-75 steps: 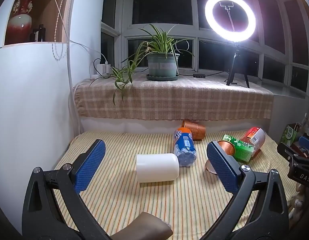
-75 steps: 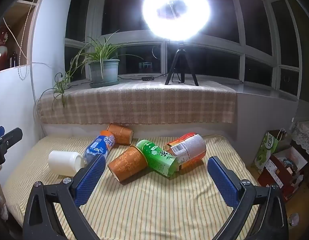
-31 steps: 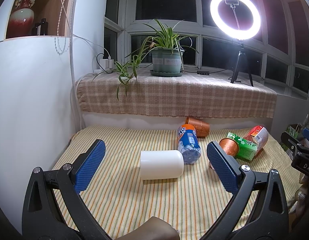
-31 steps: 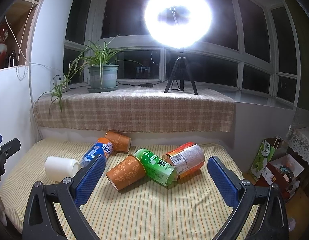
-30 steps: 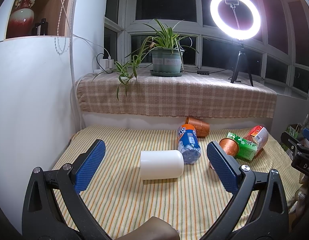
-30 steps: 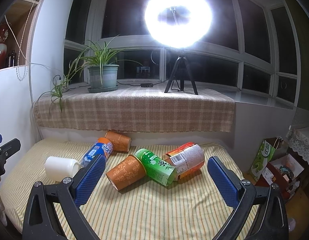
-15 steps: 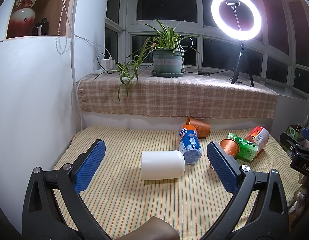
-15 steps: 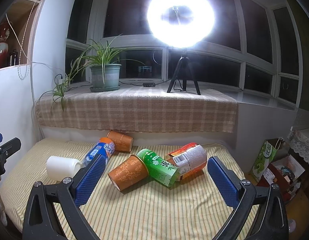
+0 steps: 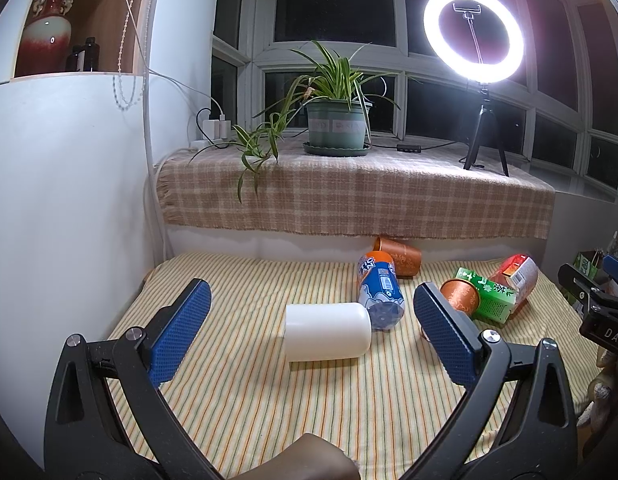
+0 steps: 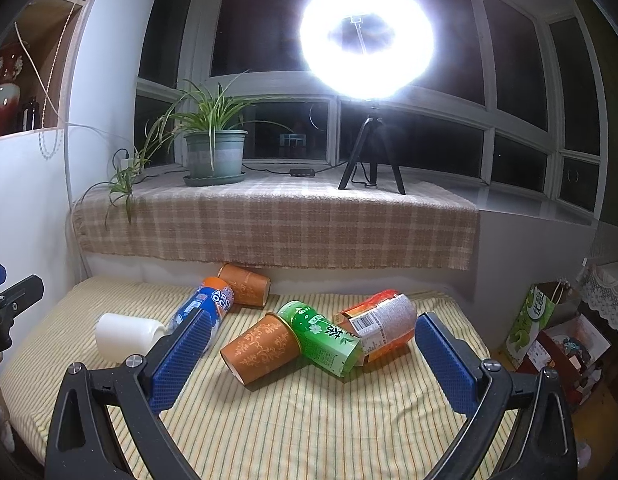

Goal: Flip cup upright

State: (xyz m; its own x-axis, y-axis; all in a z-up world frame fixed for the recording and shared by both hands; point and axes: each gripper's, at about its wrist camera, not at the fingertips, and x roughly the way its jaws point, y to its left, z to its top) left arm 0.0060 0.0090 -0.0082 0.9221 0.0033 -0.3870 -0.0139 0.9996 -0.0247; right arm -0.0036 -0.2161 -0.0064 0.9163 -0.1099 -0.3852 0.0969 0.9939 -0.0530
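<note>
Striped yellow cloth (image 9: 245, 392) covers the low surface below a windowsill draped in a checked fabric (image 9: 349, 200), where a potted spider plant (image 9: 337, 128) and a lit ring light (image 9: 473, 34) on a tripod stand. On the cloth lies the white cup (image 9: 327, 336), a plain, smooth cylinder on its side, its rounded closed end touching the base of a blue and orange soda bottle (image 9: 379, 290) just to its right; which way its mouth faces beyond that cannot be told. Behind the bottle, near the wall, lies an orange patterned cup (image 9: 399, 254). To the right of the bottle are a second orange patterned cup (image 10: 263, 348), a green tea can (image 10: 323, 336) and a red and silver can (image 10: 383, 326), all on their sides and pressed together. The left gripper (image 9: 309, 322) hovers near the white cup, its blue-padded jaws spread wide and holding nothing, the cup lying between them in the left wrist view. The right gripper (image 10: 309, 340) hangs over the cluster of cans, jaws likewise wide and empty.
</note>
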